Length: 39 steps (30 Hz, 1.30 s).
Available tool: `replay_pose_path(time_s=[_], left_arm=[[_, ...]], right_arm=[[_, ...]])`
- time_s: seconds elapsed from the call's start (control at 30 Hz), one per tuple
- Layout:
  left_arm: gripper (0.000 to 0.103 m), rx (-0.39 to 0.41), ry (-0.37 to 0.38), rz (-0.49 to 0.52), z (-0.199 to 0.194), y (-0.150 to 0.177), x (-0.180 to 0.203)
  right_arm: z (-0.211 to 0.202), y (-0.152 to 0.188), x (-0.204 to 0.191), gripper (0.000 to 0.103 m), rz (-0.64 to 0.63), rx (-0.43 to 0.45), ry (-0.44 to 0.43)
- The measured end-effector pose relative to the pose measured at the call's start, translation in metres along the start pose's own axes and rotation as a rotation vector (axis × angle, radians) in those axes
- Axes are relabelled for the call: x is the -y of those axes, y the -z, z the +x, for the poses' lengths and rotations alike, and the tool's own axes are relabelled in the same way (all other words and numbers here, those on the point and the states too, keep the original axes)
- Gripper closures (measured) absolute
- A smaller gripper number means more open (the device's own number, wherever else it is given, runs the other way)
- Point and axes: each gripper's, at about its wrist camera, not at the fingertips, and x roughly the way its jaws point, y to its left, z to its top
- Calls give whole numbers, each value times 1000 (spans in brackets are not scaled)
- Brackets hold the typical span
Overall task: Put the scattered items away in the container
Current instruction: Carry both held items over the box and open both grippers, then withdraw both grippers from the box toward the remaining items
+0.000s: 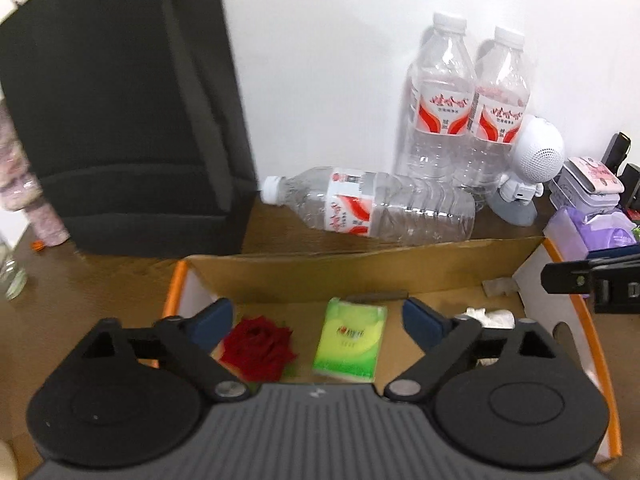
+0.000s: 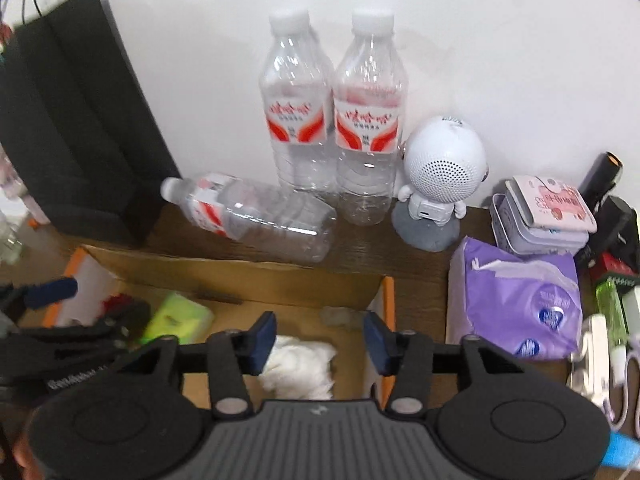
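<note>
Brown worktop against a white wall, with a cardboard box (image 1: 400, 268) at its near edge.

Left wrist view: the left gripper (image 1: 318, 322) hangs wide open and empty over the box; a red rose (image 1: 258, 346) and a green tissue pack (image 1: 350, 346) lie on the box floor between its fingers.
Right wrist view: the right gripper (image 2: 320, 338) is about half open and holds nothing, with a white wad (image 2: 300, 364) below it. The fallen bottle (image 2: 256, 216) lies beyond the box's far wall, long axis left to right, probably next; it looks about equally near to both grippers.
</note>
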Motion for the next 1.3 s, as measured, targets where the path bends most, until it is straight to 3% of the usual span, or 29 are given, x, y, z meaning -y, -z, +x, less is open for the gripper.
replay_pose_path(time_s=[0.1,0.23,0.33,0.47,0.73,0.83,1.0,1.2,1.3], left_arm=[[0,-19,-1,-9,-31,-2,-5],[0,-64,0,-10,-76,-6,-14],[0,-62,8,-18,-110,-5,-21],[0,-34,18,-26,-154,3,-29],[0,35,30,-32,-211,25,-32],[0,92,25,-26,-224,41,-29],[0,192,8,-29,-232,77,-24],[0,280,0,-24,-221,130,-19],[0,315,-31,9,-214,156,-15]], right_arm=[[-27,2,-6,46,19,-13,-16],[-65,11,-15,26,50,-38,-18],[-94,20,-24,24,63,-50,-21],[-138,33,-41,13,48,-17,-12],[-197,61,-66,8,2,48,8],[-208,75,-66,8,8,83,2],[-218,114,-63,7,29,235,3],[-203,165,-56,7,68,306,-19],[-193,190,-59,7,42,335,14]])
